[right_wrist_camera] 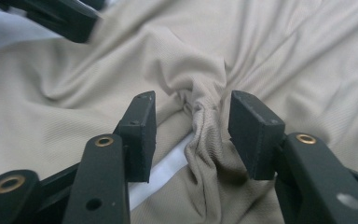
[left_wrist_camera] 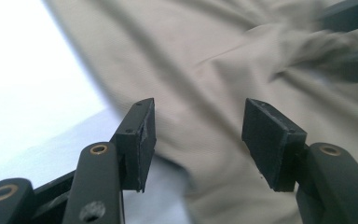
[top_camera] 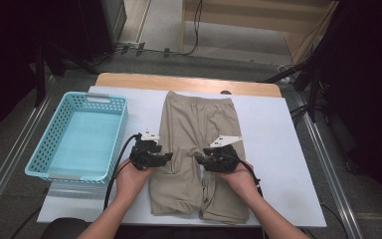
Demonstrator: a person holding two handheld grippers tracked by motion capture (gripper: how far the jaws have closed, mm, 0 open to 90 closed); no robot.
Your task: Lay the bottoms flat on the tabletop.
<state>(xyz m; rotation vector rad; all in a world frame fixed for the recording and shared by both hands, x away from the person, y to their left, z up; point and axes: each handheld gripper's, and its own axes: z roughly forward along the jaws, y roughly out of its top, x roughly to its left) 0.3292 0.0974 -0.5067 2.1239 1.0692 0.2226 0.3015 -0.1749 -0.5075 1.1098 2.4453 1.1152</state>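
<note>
A pair of beige shorts (top_camera: 199,119) lies flat on the white-covered table (top_camera: 273,139), waistband at the far end, legs toward me. My left gripper (top_camera: 168,157) is at the outer edge of the left leg; its jaws stand open (left_wrist_camera: 198,135) over the cloth (left_wrist_camera: 205,56), gripping nothing. My right gripper (top_camera: 199,158) sits at the crotch. Its jaws are open (right_wrist_camera: 191,130), with a bunched ridge of fabric (right_wrist_camera: 205,107) lying between the pads and not pressed by them. Each gripper view shows the other gripper's jaws blurred at its upper edge.
A light blue perforated basket (top_camera: 97,96) with nothing in it stands at the table's left, close beside my left hand. A strip of wooden tabletop (top_camera: 129,79) shows past the white sheet. Bare white surface lies right of the shorts.
</note>
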